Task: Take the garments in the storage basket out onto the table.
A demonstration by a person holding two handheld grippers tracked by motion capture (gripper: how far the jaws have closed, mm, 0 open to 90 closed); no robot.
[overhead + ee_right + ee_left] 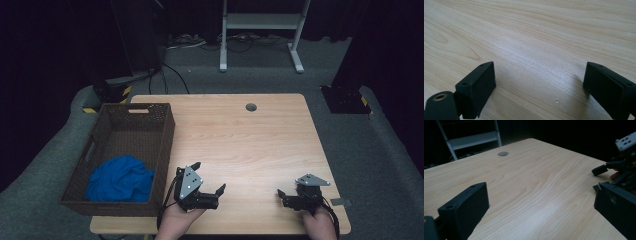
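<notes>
- Currently, the left gripper [208,176] sits over the near edge of the table [250,145], just right of the basket [107,145]; its two black, flat-faced jaws are spread wide apart with nothing between them.
- Its grey three-cornered plate faces up and tilts toward the basket; the left hand [176,220] grips the body from below, palm side raised.
- The right gripper [283,196] lies well to the right of the left one, near the table's right front corner, jaws likewise apart and empty, pointing left toward the left gripper.
- In the right gripper view, both blocky matte jaws stand low over bare wood.
- The right hand [320,225] holds that gripper level, plate flat on top.
- The table top is pale wood laminate with a fine, wavy grain and a slight sheen; a round grey grommet [251,107] sits far ahead of both grippers.
- The basket is dark brown, woven, rectangular, with cut-out handles.
- A crumpled blue cloth [121,178], soft and folded, lies in the basket's near end, just left of the left gripper.
</notes>
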